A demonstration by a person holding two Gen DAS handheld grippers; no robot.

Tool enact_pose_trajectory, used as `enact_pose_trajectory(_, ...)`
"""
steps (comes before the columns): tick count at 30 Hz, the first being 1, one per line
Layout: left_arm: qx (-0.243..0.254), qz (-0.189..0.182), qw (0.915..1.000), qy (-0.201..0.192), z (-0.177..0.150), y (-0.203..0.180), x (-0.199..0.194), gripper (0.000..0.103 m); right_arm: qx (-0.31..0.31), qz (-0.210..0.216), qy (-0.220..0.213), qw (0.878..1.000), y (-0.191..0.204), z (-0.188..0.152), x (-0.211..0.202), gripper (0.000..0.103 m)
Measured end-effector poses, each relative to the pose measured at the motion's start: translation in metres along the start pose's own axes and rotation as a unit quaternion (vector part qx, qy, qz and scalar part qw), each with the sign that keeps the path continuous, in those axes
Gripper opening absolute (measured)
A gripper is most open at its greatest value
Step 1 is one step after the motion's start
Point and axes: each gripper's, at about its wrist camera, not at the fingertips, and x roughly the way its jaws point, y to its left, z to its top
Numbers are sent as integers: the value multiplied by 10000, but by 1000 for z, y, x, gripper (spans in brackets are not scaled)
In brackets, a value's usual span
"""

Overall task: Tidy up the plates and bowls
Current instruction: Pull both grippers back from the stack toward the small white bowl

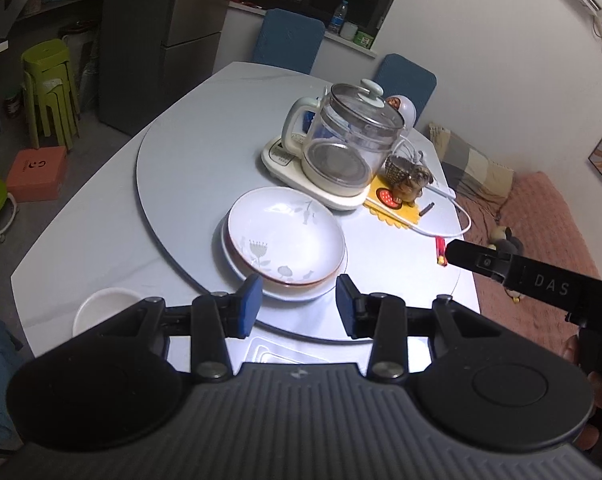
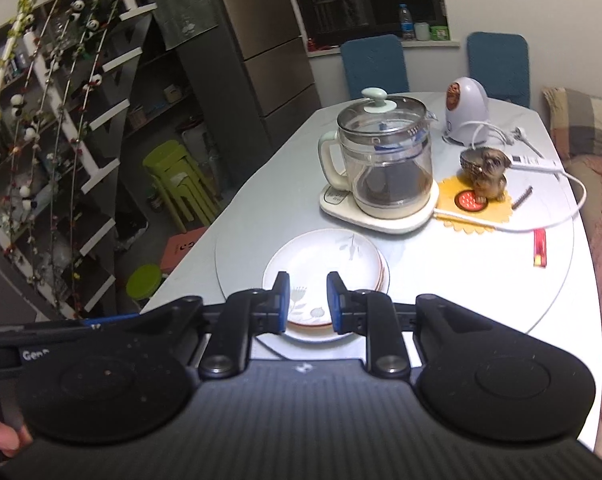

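Note:
A stack of white flower-patterned plates (image 1: 285,240) sits on the grey turntable (image 1: 181,168); it also shows in the right wrist view (image 2: 325,264). A small white bowl (image 1: 101,308) sits on the table at the near left of the left wrist view. My left gripper (image 1: 297,304) is open and empty, just short of the stack's near rim. My right gripper (image 2: 308,300) is open and empty, hovering over the stack's near edge. Its body shows at the right of the left wrist view (image 1: 541,280).
A glass kettle on a white base (image 1: 341,148) stands behind the plates, with a dog figurine (image 1: 409,180) on a yellow mat, a white cable (image 1: 453,220) and a red packet (image 1: 441,252). Blue chairs (image 1: 289,40) stand at the far edge, green stools (image 1: 49,88) on the floor left.

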Motion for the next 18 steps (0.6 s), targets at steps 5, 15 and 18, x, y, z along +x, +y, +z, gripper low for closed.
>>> enact_pose_trajectory(5,180,-190,9996,73,-7,13,-10,45,133,-219,37,9997,14,-19,-7,24)
enact_pose_trajectory(15,378,-477,9980,184,-14,35,-19,47,358,-536,11,9979,44,-46,-17,24)
enact_pose_trajectory(18,431,-517,9975,226,-17,43,-23,50,400,-624,10,9972,53,-52,-17,24)
